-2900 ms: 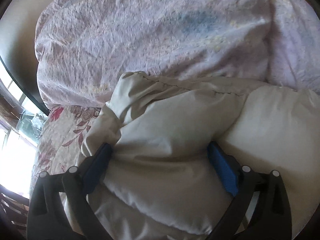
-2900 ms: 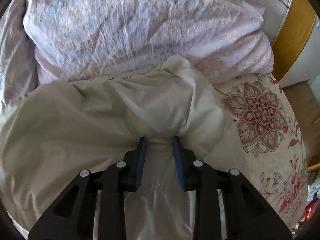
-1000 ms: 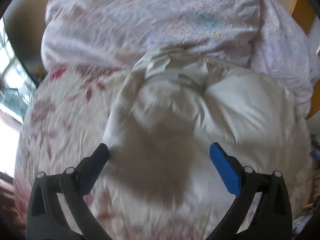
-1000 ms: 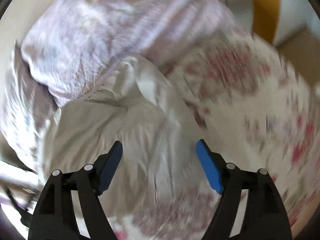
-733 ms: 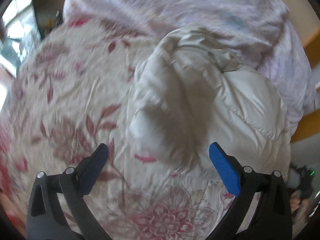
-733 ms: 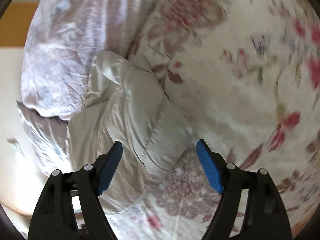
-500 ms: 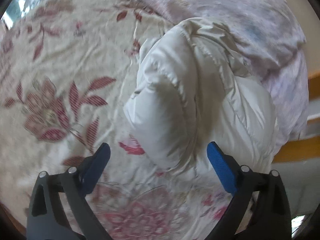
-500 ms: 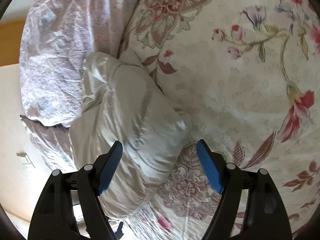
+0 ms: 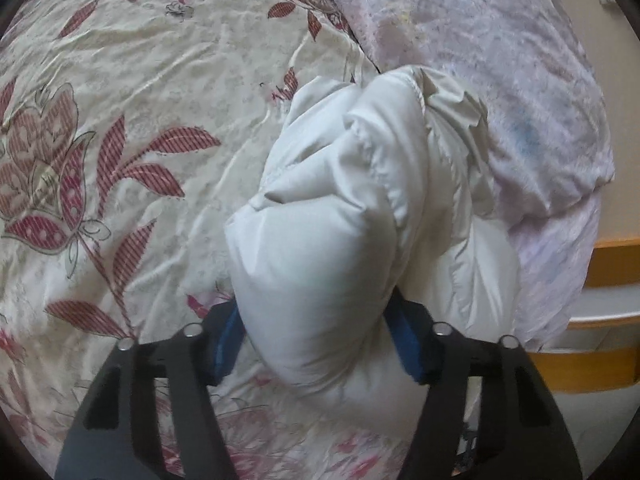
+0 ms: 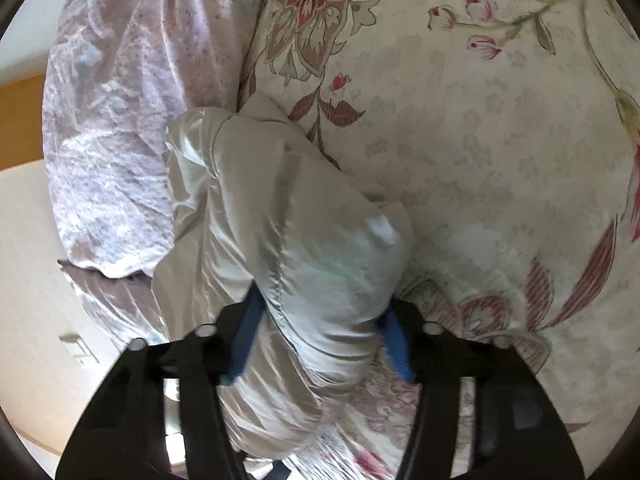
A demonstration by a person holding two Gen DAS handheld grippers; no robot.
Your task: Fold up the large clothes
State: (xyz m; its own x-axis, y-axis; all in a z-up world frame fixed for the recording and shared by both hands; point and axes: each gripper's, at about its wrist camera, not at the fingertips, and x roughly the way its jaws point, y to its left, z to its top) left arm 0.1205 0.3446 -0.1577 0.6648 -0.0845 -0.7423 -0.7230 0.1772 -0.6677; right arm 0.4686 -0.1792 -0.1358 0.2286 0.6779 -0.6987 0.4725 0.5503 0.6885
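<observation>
A: State clearances

B: The bundled white puffy down jacket (image 9: 344, 216) lies on the cream bedspread with red floral print (image 9: 120, 92), its far end against the crumpled pale lilac quilt (image 9: 500, 60). Open bedspread extends beside it; an orange wooden bed frame (image 9: 608, 256) borders the edge

A: Tool states

B: The left gripper (image 9: 320, 340) and the right gripper (image 10: 320, 336) each pinch a thick padded roll of the jacket between blue pads

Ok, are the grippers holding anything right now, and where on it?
Both hold the white puffy folded jacket: left gripper and right gripper each clamp a padded near end.
</observation>
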